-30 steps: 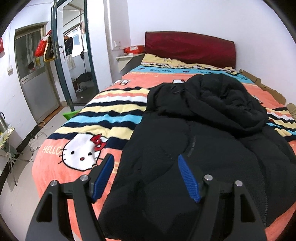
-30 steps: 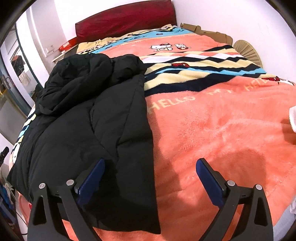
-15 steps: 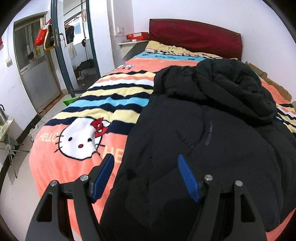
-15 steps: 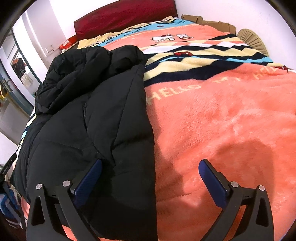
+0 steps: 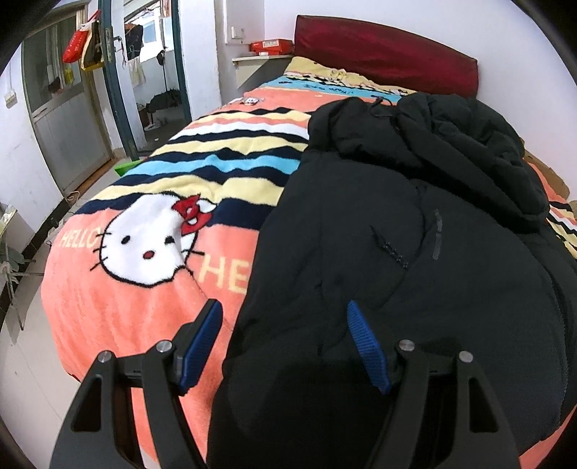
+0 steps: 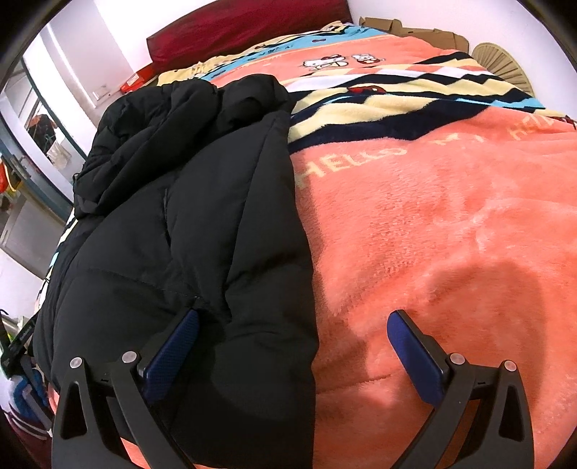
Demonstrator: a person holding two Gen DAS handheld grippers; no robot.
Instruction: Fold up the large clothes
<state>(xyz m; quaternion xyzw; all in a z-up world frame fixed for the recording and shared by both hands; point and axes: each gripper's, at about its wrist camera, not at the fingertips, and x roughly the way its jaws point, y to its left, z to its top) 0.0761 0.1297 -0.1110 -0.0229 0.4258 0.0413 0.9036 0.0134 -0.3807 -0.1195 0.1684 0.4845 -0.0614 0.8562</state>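
A large black puffer jacket (image 5: 414,259) lies lengthwise on the bed, its hood and sleeves bunched at the far end. My left gripper (image 5: 285,346) is open and straddles the jacket's near left hem edge, its fingers on either side of it. In the right wrist view the jacket (image 6: 187,231) fills the left half. My right gripper (image 6: 292,357) is open over the jacket's near right hem corner, its left finger pad (image 6: 173,353) pressing against the fabric and its right finger pad (image 6: 414,357) over the blanket.
The bed carries an orange Hello Kitty blanket (image 5: 144,245) with striped bands, also in the right wrist view (image 6: 450,223). A dark red headboard (image 5: 389,54) stands at the far end. A door and floor lie left of the bed. Cardboard (image 6: 414,29) lies by the right wall.
Both grippers have moved forward and lower toward the jacket's near hem. The right gripper's left finger now touches the fabric. Both stay open.
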